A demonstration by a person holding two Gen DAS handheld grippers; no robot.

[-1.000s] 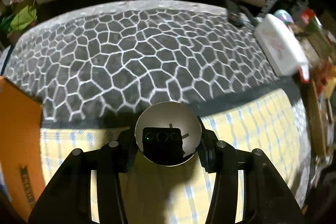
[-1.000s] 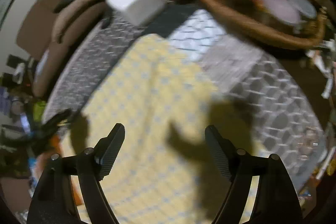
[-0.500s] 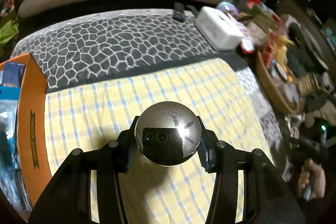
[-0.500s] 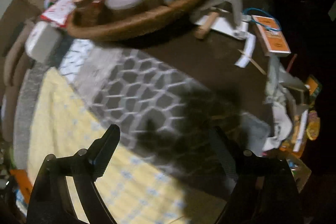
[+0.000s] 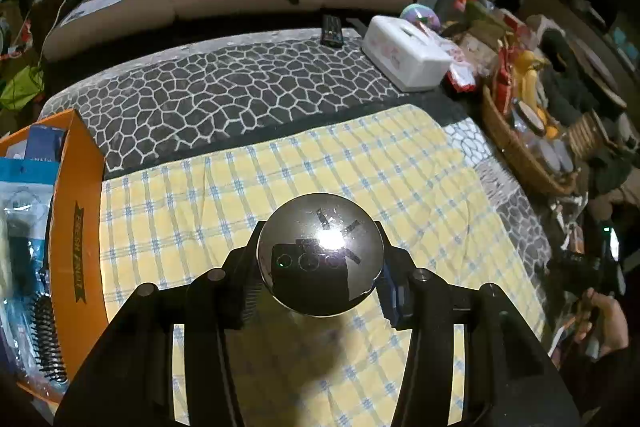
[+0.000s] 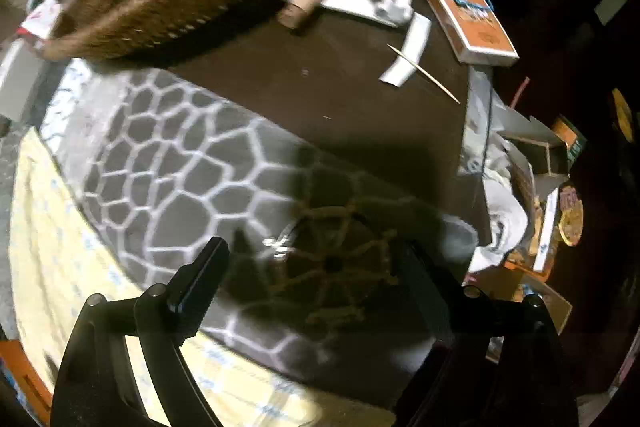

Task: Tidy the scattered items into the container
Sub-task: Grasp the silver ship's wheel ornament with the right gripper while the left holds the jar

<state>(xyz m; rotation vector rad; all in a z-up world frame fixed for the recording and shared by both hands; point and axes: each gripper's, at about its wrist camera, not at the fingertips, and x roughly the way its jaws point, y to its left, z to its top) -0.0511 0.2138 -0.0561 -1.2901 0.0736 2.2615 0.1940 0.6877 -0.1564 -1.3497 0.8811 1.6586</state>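
Note:
My left gripper (image 5: 320, 275) is shut on a shiny round metal bowl (image 5: 320, 259), held above the yellow checked cloth (image 5: 320, 167). The orange cardboard box (image 5: 78, 227) stands at the left edge, holding a hairbrush (image 5: 46, 339) and blue packets. My right gripper (image 6: 316, 291) is open over the grey pebble-pattern mat (image 6: 168, 179). Between its fingers lies a round object wrapped in brown twine netting (image 6: 336, 263), in shadow and blurred.
A white tissue box (image 5: 404, 53), a remote (image 5: 332, 31) and a wicker basket (image 5: 516, 147) of goods sit at the table's far right. A sofa is behind. Near the right gripper lie an orange card box (image 6: 468, 19), a cork (image 6: 308, 1) and paper scraps.
The left gripper has lifted and pulled back with the bowl, bringing the orange box into view. The right gripper swung right, from the yellow cloth to the netted object on the mat.

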